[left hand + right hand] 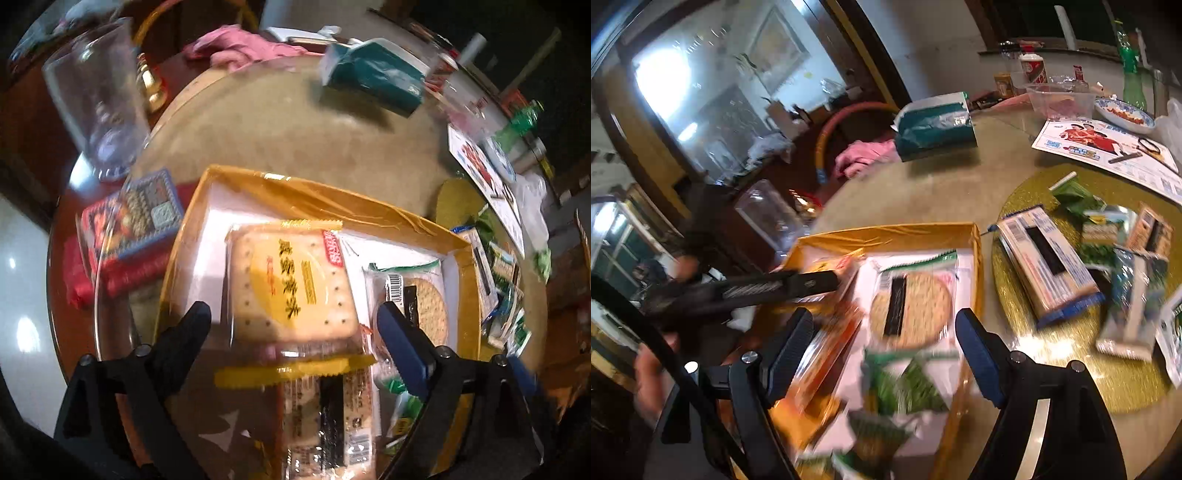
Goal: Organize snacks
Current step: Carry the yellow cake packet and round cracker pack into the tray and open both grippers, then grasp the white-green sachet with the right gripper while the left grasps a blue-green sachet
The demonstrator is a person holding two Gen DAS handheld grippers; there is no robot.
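Note:
A gold box (314, 199) with a white floor lies on the round table. In it lies a square cracker packet (295, 280) with yellow print, and my left gripper (293, 317) stands open over it, with a gap on each side of the packet. More wrapped crackers (332, 413) lie beneath it. To its right is a round cracker packet (424, 306) with a dark strip. In the right wrist view my right gripper (886, 332) hangs open above that round packet (910, 310), with green packets (905, 387) nearer me. A black finger (812, 284) of the left gripper reaches into the box (886, 234).
A round gold mat (1071, 332) right of the box bears several loose snack packets. A teal tissue pack (934, 129), a leaflet (1108, 147), a bowl (1123, 114) and a green bottle (1130, 74) stand farther back. A clear glass (92, 99) and a red box (122, 236) sit left.

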